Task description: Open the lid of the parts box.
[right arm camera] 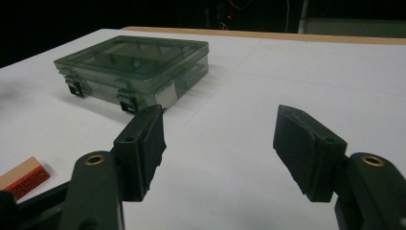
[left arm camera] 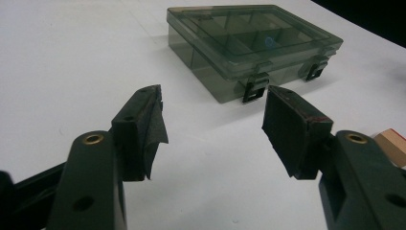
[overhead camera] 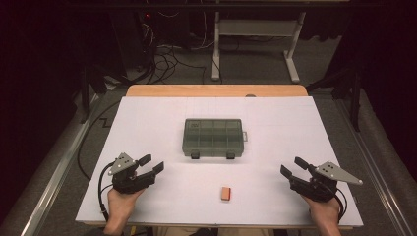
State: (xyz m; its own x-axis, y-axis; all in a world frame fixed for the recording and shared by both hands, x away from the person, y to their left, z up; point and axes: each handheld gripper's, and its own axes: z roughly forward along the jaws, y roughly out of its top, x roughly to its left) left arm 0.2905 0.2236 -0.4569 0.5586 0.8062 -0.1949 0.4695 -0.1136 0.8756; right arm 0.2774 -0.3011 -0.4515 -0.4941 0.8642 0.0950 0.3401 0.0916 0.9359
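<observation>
A closed, smoky-grey compartment box [overhead camera: 214, 137] with two front latches lies in the middle of the white table [overhead camera: 147, 118]. A small wooden block with a red underside [overhead camera: 225, 193] rests near the front edge, between the hands. My left gripper [overhead camera: 152, 163] sits at the front left, open and empty, aimed toward the box [left arm camera: 253, 48], with the block [left arm camera: 393, 143] off to its right. My right gripper [overhead camera: 292, 166] is at the front right, jaws wide apart with nothing between them; ahead of it lie the box [right arm camera: 134, 60] and the block [right arm camera: 24, 178].
The white surface ends in a wooden strip [overhead camera: 216, 91] at the far side. Beyond it are a white desk frame [overhead camera: 255, 44] and loose cables [overhead camera: 167, 59] on the floor. Dark stands flank the table.
</observation>
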